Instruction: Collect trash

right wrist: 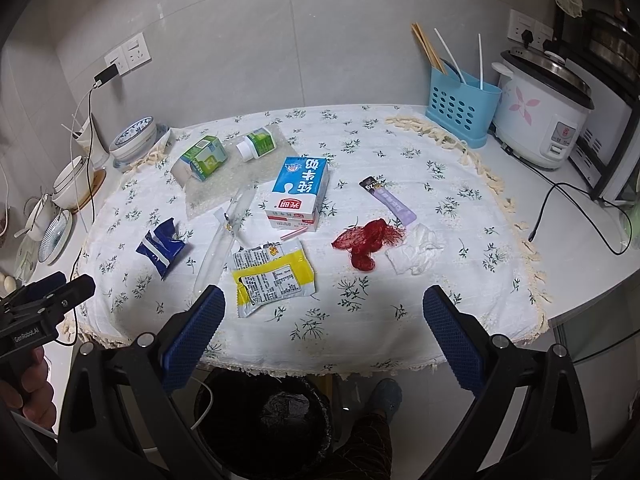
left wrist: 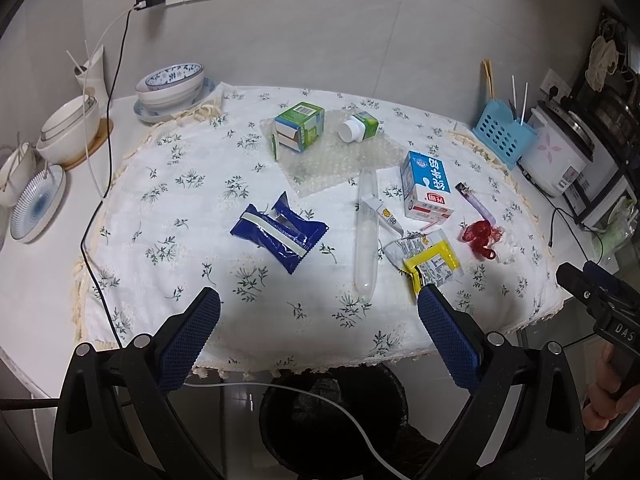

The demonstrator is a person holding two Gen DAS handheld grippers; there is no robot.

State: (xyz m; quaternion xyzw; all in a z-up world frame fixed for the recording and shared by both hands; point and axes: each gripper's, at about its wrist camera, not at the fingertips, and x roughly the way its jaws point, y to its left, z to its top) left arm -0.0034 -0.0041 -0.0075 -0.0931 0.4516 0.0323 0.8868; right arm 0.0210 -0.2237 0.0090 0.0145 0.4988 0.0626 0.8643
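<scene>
Trash lies scattered on the flowered tablecloth point(left wrist: 172, 264): a blue wrapper point(left wrist: 278, 236), a clear plastic sleeve point(left wrist: 367, 236), a yellow-and-white wrapper point(right wrist: 272, 276), a blue milk carton point(right wrist: 300, 192), red netting point(right wrist: 366, 240), a crumpled tissue point(right wrist: 416, 250), a purple sachet point(right wrist: 388, 198), a green box point(left wrist: 299, 126) and a small green carton point(left wrist: 359, 126). A black bin point(right wrist: 264, 420) stands below the table's front edge. My left gripper point(left wrist: 319, 312) and right gripper point(right wrist: 324, 312) hover open over the front edge, holding nothing.
Stacked bowls point(left wrist: 172, 88) and plates point(left wrist: 38, 208) crowd the left of the table. A blue utensil holder point(right wrist: 460, 108) and a rice cooker point(right wrist: 544, 116) stand at the back right. Cables point(left wrist: 96, 200) trail along both sides. A person's foot point(right wrist: 384, 396) is beside the bin.
</scene>
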